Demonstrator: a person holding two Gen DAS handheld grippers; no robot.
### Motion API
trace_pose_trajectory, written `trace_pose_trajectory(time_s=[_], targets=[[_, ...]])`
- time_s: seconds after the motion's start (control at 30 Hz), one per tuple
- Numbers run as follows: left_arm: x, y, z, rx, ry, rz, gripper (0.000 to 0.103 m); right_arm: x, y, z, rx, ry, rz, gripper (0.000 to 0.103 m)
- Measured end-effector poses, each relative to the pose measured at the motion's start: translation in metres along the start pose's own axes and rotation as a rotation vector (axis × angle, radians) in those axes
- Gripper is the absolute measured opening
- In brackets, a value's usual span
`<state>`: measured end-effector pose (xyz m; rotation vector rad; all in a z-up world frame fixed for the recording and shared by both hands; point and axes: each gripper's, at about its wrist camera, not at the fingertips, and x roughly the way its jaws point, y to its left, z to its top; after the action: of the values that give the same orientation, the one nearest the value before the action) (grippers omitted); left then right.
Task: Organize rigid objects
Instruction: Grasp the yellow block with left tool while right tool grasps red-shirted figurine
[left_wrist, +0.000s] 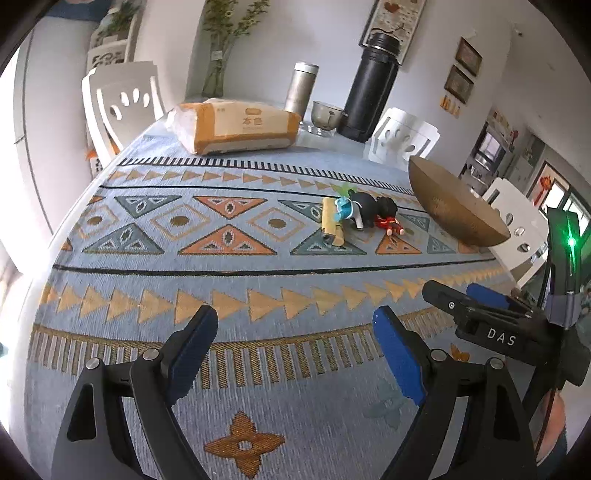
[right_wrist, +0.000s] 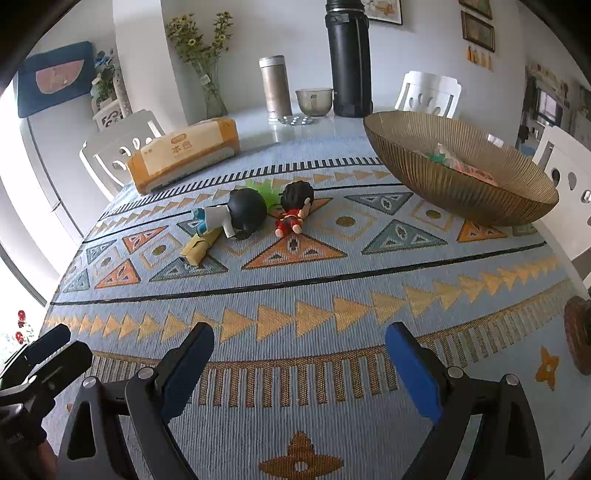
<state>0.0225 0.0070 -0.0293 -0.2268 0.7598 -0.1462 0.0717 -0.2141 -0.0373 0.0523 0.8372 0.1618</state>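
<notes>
Toys lie in a small cluster mid-desk on the patterned cloth (right_wrist: 295, 295): a black-haired figure in white (right_wrist: 236, 218), a smaller figure in red (right_wrist: 291, 218) just beside it, a yellow block (right_wrist: 199, 247) touching the white figure, and a green spiky piece (right_wrist: 264, 188) behind them. Your left gripper (left_wrist: 295, 343) hangs over the near cloth with jaws wide, nothing between its blue pads. Your right gripper (right_wrist: 299, 354) is the same: jaws wide, empty, over the near edge, with the left one showing at its lower left. The brown ribbed bowl (right_wrist: 461, 192) sits to the right of the toys, apart from them, with a few pale items inside that you cannot make out. At the far end stand a tissue pack (right_wrist: 184, 155), a steel flask (right_wrist: 275, 88), a glass cup (right_wrist: 314, 101) and a tall black flask (right_wrist: 349, 59).
</notes>
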Motion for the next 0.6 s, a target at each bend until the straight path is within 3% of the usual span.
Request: trace_pose_trajectory(time_s=[0.33,0.47,0.6], targets=[[-0.001,-0.009,-0.001,0.042,0.000,0.011,0.085,0.000,-0.011,0.001,0.052,0.009,0.034,0.093],[0.004,-0.012,0.004,0.057,0.051,-0.031,0.085,-0.005,-0.024,0.002,0.116,-0.008,0.052,0.093],[0.014,-0.019,0.018,0.103,0.141,-0.071,0.085,-0.019,-0.041,0.014,0.111,-0.021,-0.048,0.093]])
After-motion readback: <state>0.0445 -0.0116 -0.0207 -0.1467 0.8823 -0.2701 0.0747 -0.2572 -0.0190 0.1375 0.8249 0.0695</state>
